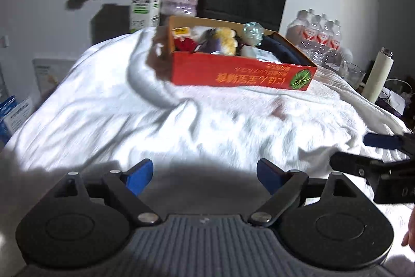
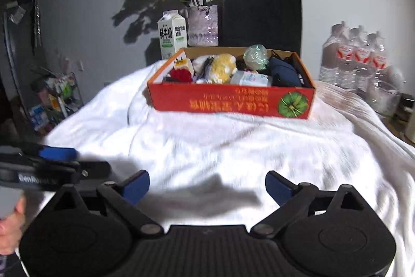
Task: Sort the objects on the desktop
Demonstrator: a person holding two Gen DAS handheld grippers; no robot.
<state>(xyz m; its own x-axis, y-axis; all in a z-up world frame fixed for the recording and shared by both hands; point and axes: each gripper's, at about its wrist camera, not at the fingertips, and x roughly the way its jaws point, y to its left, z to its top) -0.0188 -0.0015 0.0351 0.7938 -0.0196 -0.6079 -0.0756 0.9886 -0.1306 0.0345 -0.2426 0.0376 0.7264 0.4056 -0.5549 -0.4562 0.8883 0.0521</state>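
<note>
White cloth, red box ahead, both hand-held grippers spread, empty

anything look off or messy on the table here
The red box sits with its printed lettering upside down toward the grippers, and the white cloth under it is rumpled into folds. Nothing looks spilled or broken. Both grippers, left and right, are open and empty.

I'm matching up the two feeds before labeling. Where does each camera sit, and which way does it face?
Left wrist: on the left gripper, facing the red box; right gripper shows at the right edge.
Right wrist: on the right gripper, squarely facing the red box; left gripper at left.
Shared: box, white cloth, milk carton, black bag.
</note>
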